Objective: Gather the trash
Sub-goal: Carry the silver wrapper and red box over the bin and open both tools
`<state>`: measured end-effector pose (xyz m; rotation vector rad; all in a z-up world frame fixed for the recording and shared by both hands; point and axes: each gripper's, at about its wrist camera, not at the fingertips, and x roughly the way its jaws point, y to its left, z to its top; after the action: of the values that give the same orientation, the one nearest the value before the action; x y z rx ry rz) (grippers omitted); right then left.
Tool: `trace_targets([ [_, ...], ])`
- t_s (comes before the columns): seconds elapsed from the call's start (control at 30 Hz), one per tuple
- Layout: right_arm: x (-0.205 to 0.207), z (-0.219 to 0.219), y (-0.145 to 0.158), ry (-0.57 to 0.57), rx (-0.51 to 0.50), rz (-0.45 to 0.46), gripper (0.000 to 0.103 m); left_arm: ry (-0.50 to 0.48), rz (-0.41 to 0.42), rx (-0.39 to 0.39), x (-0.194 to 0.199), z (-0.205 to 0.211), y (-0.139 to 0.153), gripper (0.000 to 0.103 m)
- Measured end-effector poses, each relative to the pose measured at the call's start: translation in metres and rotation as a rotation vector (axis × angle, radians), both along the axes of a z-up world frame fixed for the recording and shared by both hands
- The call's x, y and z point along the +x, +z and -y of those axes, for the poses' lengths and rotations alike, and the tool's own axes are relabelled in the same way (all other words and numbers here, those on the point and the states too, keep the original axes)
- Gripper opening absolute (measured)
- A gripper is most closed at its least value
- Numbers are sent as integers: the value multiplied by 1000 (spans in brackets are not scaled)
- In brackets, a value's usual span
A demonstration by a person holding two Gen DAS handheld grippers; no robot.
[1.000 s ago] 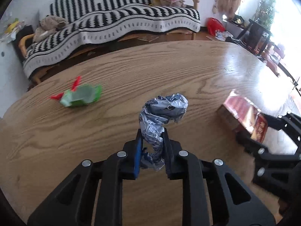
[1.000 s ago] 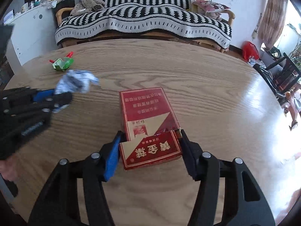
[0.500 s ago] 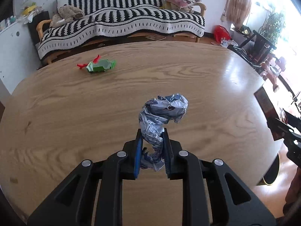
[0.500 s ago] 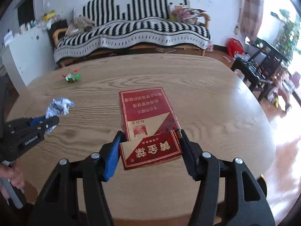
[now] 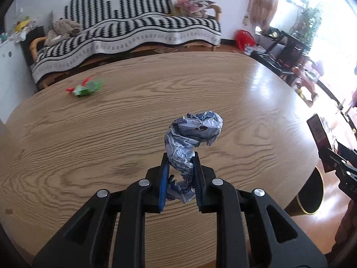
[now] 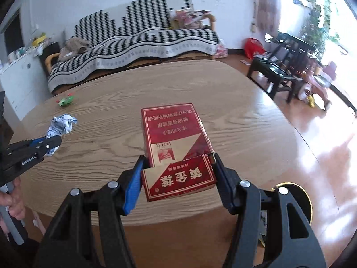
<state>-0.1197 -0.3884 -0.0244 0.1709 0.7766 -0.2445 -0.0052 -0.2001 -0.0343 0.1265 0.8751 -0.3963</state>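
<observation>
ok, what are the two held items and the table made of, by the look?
Crumpled wrapper: thin printed plastic or foil film, likely; sharp creases, slight sheen.
Red box: printed cardboard, semi-gloss; folded flap with a tan inside.
Table: wood or wood-look veneer, glossy; grain lines and window glare.

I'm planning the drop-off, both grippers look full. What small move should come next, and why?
Probably carry the right gripper a little further right and down over the black bin beside the table, then open. It is shut on the red carton, already near the table's edge, and the bin's gold rim shows just below it. The left gripper holds the crumpled wrapper above the table.
</observation>
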Motion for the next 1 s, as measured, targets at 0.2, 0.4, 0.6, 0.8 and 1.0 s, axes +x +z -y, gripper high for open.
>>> trace_targets([
  [0.2,-31,48,1,-112,-3,13,58,-104,14,-27,-15,66,0,19],
  [0.4,-76,108,-1,-239,23,7,58,-259,21,-59,-48,143,-8,19],
  [0.6,-131,184,-17,-417,100,-28,58,-456,-3,-97,-92,214,-25,19],
  [0.8,-176,242,-43,-560,201,-96,58,-643,-37,-112,-137,270,-46,19],
  [1.0,-197,272,-62,-625,305,-137,58,-725,-126,-103,-157,315,-77,19],
])
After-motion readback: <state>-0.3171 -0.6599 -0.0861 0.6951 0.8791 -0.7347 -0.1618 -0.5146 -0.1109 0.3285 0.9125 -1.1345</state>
